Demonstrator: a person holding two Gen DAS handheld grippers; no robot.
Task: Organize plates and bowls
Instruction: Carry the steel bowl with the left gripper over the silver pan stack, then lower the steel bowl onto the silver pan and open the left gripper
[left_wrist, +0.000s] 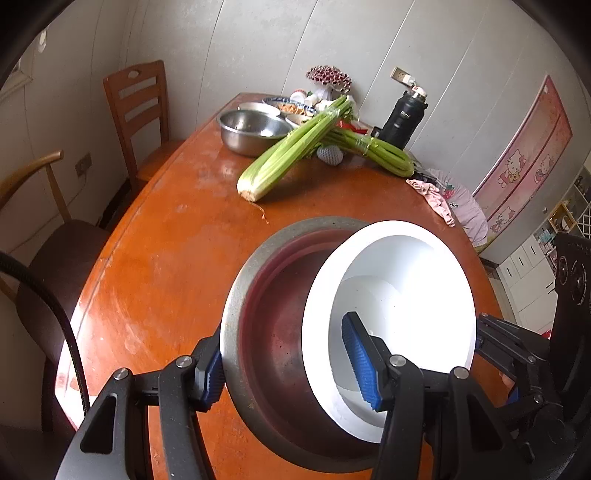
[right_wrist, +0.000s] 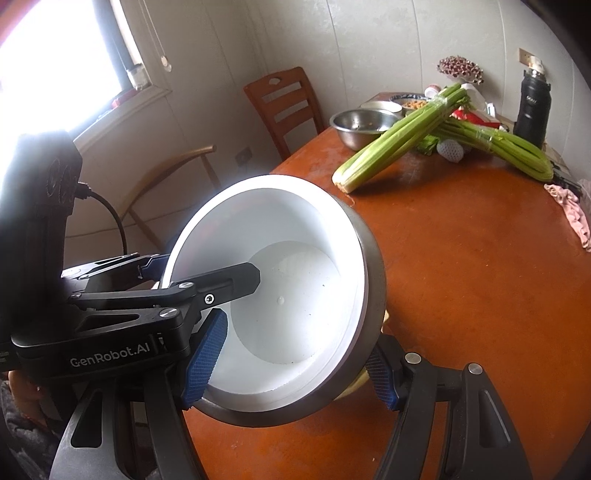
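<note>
Both grippers clamp nested bowls held tilted above the near end of an orange-brown wooden table (left_wrist: 147, 266): left gripper (left_wrist: 291, 373) and right gripper (right_wrist: 291, 373) each pinch the steel bowl (left_wrist: 258, 332) and white bowl (right_wrist: 295, 295) together at opposite rims. Celery (left_wrist: 291, 147) and a second steel bowl (left_wrist: 251, 129) lie far; chairs (left_wrist: 140, 107) stand left. "GenRobot.AI" marks the left gripper.

Steel bowl (left_wrist: 266, 332): brushed metal, dull grey rim, reddish reflections seen inside.
White bowl (right_wrist: 295, 295): smooth, glossy, ceramic-like finish.
Table (left_wrist: 159, 258): orange-brown wood, varnished, worn and streaked in patches.
Fingers (left_wrist: 360, 363): matt black plastic, blue ribbed rubber-like pads.
Far metal bowl (left_wrist: 251, 129): shiny steel.
Flask (right_wrist: 532, 107): black, satin finish.
Cloth (right_wrist: 570, 214): pink fabric, frilled.
Chair (right_wrist: 284, 103): polished wood.
</note>
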